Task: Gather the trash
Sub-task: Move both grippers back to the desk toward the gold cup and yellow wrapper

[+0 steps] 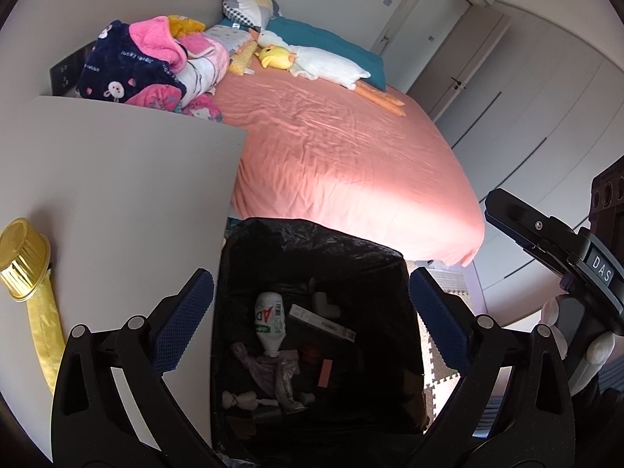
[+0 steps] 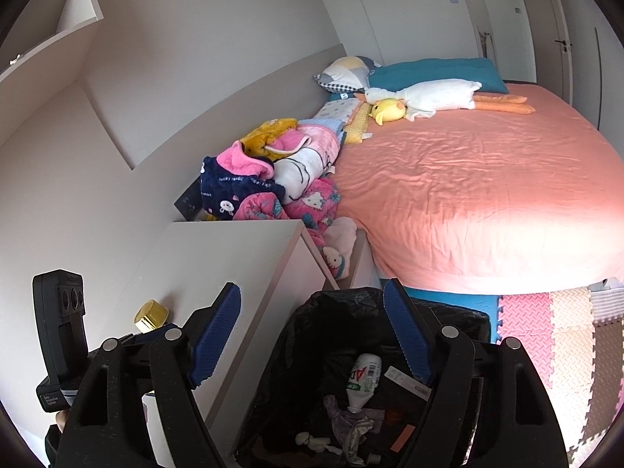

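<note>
Bedroom | both grippers [image 1: 312,327] [image 2: 312,339] agape, empty | above bin [image 1: 312,249]

Your left claw [image 1: 311,312] has matt black plastic arms and blue pads [image 1: 183,321] with a rough, dimpled grip. The bin liner [image 1: 312,245] below you is thin, crinkled, glossy black plastic. The gold cup [image 1: 25,257] looks like shiny pleated foil, the table [image 1: 117,179] smooth and matt, the bed sheet [image 1: 343,148] soft wrinkled cloth.
</note>
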### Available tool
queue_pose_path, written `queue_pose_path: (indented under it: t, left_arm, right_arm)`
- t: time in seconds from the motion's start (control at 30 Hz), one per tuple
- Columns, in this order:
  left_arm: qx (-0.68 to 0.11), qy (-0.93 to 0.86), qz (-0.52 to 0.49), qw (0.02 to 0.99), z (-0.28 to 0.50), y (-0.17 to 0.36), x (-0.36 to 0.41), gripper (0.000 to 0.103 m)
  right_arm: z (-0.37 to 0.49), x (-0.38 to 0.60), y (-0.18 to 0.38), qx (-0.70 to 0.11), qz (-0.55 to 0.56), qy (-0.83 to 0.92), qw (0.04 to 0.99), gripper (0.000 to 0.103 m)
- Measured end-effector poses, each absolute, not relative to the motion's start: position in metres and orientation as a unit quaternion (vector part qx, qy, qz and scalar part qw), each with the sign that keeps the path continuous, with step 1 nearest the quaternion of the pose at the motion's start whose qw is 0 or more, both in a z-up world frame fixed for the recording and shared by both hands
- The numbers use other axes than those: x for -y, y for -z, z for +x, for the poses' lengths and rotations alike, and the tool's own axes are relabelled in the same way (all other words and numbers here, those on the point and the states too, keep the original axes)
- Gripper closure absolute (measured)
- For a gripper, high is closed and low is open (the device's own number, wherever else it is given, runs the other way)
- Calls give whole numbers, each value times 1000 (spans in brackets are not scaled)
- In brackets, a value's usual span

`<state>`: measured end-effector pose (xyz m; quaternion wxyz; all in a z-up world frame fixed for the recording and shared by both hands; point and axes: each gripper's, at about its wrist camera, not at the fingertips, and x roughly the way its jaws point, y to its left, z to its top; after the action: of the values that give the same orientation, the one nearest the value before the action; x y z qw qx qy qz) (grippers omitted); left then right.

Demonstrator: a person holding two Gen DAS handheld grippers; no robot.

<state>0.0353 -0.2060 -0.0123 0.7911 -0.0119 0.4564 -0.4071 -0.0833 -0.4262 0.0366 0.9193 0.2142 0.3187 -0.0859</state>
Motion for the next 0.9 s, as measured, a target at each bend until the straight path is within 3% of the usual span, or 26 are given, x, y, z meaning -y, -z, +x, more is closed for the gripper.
queue_pose_path:
  t: [0.9]
  left_arm:
    - [-466,290,-44,835,51,27,108,7]
  right_arm:
    - [-17,347,-19,-366,188,-20,911,27]
